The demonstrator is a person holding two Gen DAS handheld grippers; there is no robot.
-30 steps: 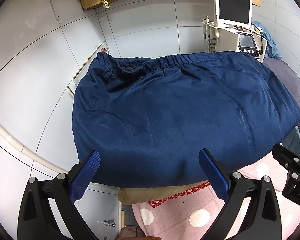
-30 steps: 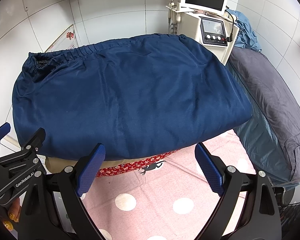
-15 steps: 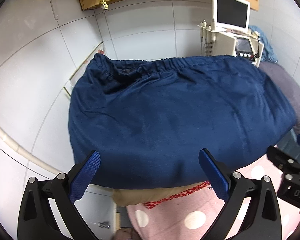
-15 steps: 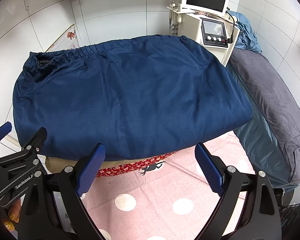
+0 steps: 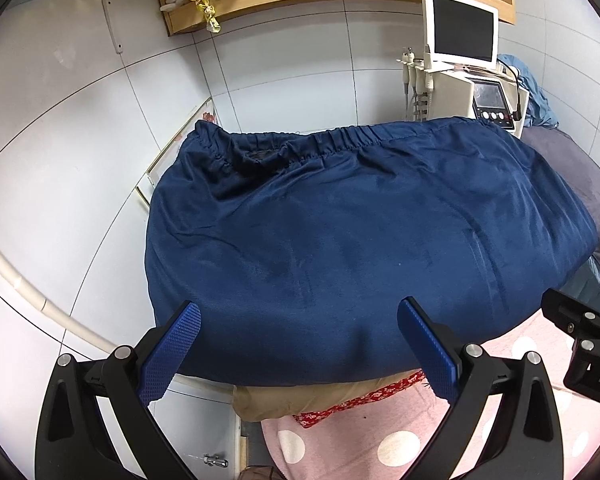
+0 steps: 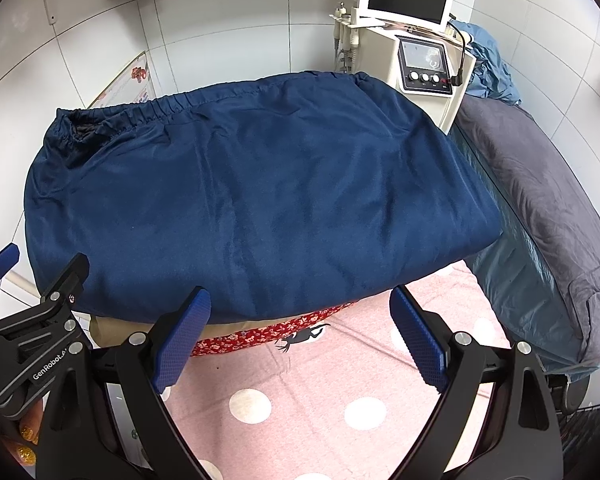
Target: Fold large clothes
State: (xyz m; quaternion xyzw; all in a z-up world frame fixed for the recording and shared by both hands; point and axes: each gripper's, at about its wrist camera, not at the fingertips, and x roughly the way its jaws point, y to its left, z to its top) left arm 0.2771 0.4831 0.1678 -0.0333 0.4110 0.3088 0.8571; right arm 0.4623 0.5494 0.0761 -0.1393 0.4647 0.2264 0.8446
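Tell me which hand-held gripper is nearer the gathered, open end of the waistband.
Left. The left hand-held gripper is at the near edge on the waistband opening's side; the right hand-held gripper is further along, toward the grey pillow.

A large navy-blue garment [image 5: 364, 240] with a gathered elastic waistband [image 6: 160, 106] along its far edge lies folded and spread flat over a raised pile, smooth but for light creases, its near edge overhanging a little
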